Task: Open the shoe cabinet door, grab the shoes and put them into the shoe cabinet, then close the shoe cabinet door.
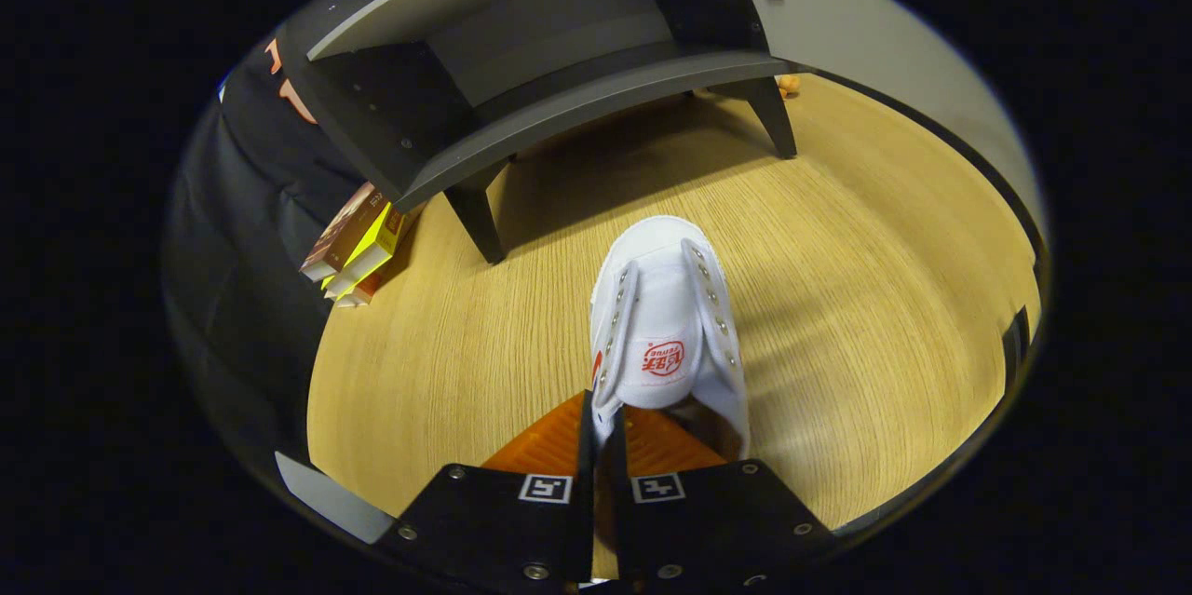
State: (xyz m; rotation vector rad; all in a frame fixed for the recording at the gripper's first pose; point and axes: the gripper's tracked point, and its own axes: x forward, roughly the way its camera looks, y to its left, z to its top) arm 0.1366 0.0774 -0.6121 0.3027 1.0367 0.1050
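Nearly closed, tongs (pixel 601 432) pinching white shoe (pixel 666 316) side wall, above floor (pixel 885 297)

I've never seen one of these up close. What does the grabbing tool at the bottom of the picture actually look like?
The tool has two flat plates side by side, each fastened with round silver screws near its corners. Each plate carries a small square black-and-white marker near the inner front edge. From the plates two ribbed fingers run forward, set close together.

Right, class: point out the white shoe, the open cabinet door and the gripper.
white shoe (pixel 666 334): gripper view, on its tongue.
cabinet door (pixel 894 55): gripper view, on its inner face, swung open.
gripper (pixel 603 441): gripper view, between the fingertips pinching the shoe's side wall.
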